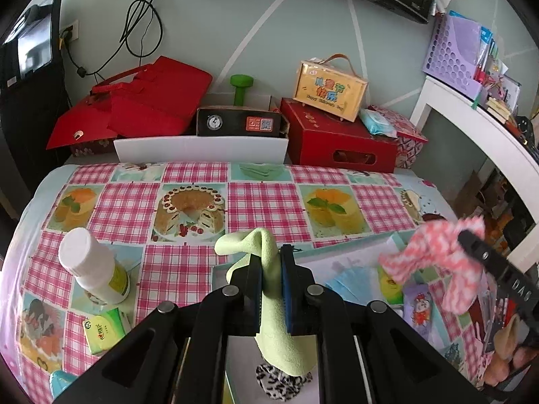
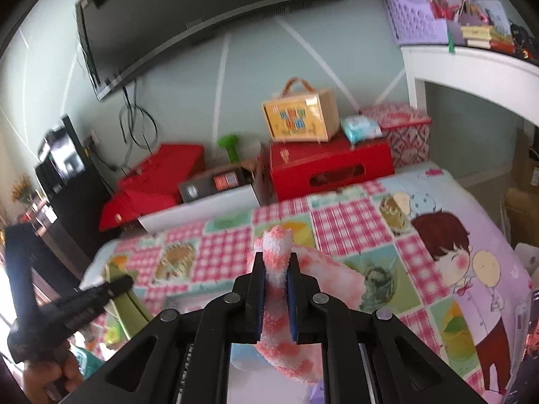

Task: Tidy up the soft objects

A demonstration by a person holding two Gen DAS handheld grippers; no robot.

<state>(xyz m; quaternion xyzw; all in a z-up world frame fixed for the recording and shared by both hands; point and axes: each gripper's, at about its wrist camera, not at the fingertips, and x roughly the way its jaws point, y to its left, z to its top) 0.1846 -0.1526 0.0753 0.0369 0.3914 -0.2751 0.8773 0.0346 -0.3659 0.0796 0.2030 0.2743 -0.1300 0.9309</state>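
Ahead of the left hand-held gripper [image 1: 271, 277], a table [image 1: 259, 202] under a pink checked cloth printed with cakes is stretching toward a grey-green wall. Its jaws are pinching a pale green cloth [image 1: 269, 262], which is drooping below them over a leopard-print piece [image 1: 281, 382]. To its left a white bottle [image 1: 91, 266] is standing beside a green tissue pack [image 1: 101, 331]. Beyond the table's far edge, red bags [image 1: 148, 104], a red box [image 1: 340, 138], a yellow carry case [image 1: 331, 92] and a green dumbbell [image 1: 241, 89] are crowding the wall below a mounted screen [image 2: 209, 23]. The right hand-held gripper [image 2: 276, 291] is clamping a fluffy pink-and-white sock [image 2: 279, 269] above the table's cartoon end.
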